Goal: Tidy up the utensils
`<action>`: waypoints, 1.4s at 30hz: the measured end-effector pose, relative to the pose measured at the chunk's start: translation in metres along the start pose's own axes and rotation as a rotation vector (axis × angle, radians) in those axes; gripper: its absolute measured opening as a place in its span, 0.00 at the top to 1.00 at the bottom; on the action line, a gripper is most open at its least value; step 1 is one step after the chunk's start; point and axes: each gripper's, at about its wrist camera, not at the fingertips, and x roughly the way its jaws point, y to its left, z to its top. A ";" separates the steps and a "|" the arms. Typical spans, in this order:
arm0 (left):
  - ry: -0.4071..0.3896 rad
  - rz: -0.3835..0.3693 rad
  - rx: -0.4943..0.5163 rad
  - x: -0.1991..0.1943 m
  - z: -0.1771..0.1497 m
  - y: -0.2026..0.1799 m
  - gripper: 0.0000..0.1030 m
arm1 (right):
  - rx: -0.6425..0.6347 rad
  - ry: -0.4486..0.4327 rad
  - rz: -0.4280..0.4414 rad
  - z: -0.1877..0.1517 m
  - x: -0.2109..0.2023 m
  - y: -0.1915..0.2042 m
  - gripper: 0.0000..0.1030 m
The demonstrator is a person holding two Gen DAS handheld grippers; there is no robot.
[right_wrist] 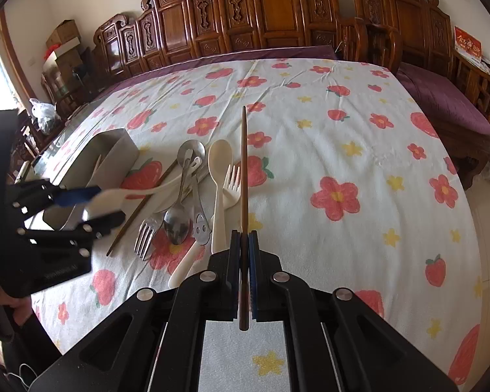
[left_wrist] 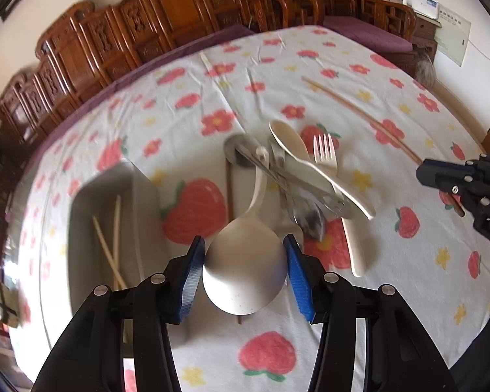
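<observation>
The left gripper (left_wrist: 245,268) has its blue ribbed pads closed on the broad oval bowl of a cream plastic ladle-spoon (left_wrist: 245,271), whose slim handle runs forward from the jaws toward the utensil pile (left_wrist: 290,176). That pile, just ahead of the jaws, mixes smooth cream plastic spoons, a white plastic fork (left_wrist: 325,153) and shiny metal cutlery; motion blur makes the metal pieces hard to tell apart in the left wrist view. Left of the jaws stands a grey rectangular bin (left_wrist: 140,196) with pale wooden chopsticks (left_wrist: 114,245) inside, its near end cut off by the gripper body.

The right gripper (right_wrist: 244,248) is shut on a thin dark-brown wooden chopstick (right_wrist: 243,170), which juts straight forward between the jaws, with its rear end poking back past the pads. Left of those jaws lie a metal fork (right_wrist: 145,235), a metal spoon (right_wrist: 177,225) and a cream spoon (right_wrist: 219,183). At the lower left edge a hand (right_wrist: 0,300) grips the other tool's handle, mostly cropped.

The table (right_wrist: 343,130) wears a wrinkled white cloth printed with red flowers, strawberries and yellow stars. Carved brown wooden chairs (right_wrist: 271,16) with purple cushions line the far side against a pale wall.
</observation>
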 end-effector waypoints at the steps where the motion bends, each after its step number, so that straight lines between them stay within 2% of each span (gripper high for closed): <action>1: -0.008 0.003 0.004 -0.003 0.001 0.001 0.55 | 0.000 0.001 0.000 0.000 0.000 0.000 0.94; 8: -0.046 0.018 0.009 -0.022 0.012 0.013 0.57 | -0.005 -0.001 0.003 -0.001 0.000 0.003 0.94; 14: -0.055 0.034 0.004 -0.029 0.010 0.024 0.63 | -0.014 0.000 0.033 -0.001 0.000 0.009 0.94; 15: -0.052 0.040 0.005 -0.029 0.009 0.025 0.88 | -0.011 0.007 0.042 -0.002 0.002 0.009 0.94; 17: -0.029 0.038 -0.004 -0.026 0.008 0.029 1.00 | -0.009 0.012 0.045 -0.003 0.004 0.010 0.94; 25: 0.015 -0.008 -0.041 -0.011 -0.007 0.036 1.00 | -0.010 0.019 0.045 -0.005 0.007 0.009 0.94; 33: 0.054 -0.117 -0.096 0.002 -0.023 0.014 1.00 | 0.032 0.017 0.049 -0.005 0.006 -0.005 0.94; 37: 0.048 -0.152 -0.126 0.007 -0.026 0.000 0.99 | 0.028 0.017 0.051 -0.004 0.006 -0.005 0.94; 41: 0.027 -0.185 -0.175 0.009 -0.021 -0.007 0.76 | 0.027 0.017 0.053 -0.005 0.006 -0.005 0.94; 42: 0.029 -0.192 -0.186 0.011 -0.020 -0.008 0.73 | 0.028 0.017 0.053 -0.005 0.006 -0.005 0.94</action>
